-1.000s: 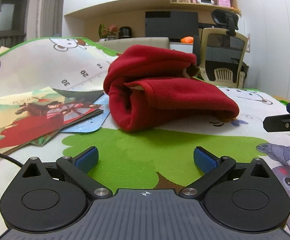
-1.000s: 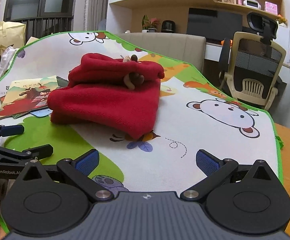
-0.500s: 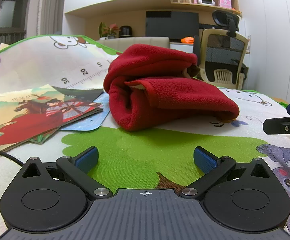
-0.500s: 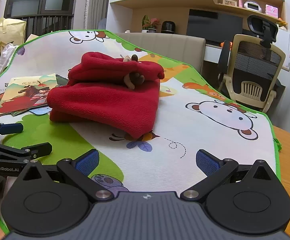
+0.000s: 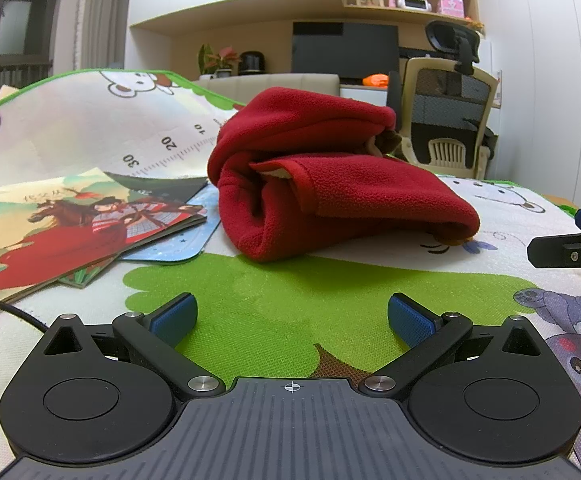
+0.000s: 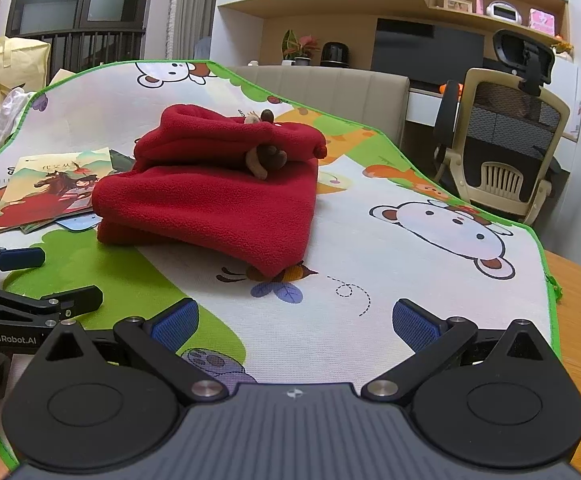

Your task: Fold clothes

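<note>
A folded red fleece garment [image 5: 330,176] is lying on a cartoon play mat [image 6: 410,248] beside picture books [image 5: 70,220], while the left tool [image 5: 292,316] and right tool [image 6: 294,320] are hovering nearby, fingers spread apart, gripping nothing.

Warm indoor light, sharp focus, fisheye-bent edges

Picture books [image 5: 86,224] (fanned in a loose stack) lie on the cartoon mat [image 6: 418,280], an office chair [image 6: 506,148] behind.
</note>
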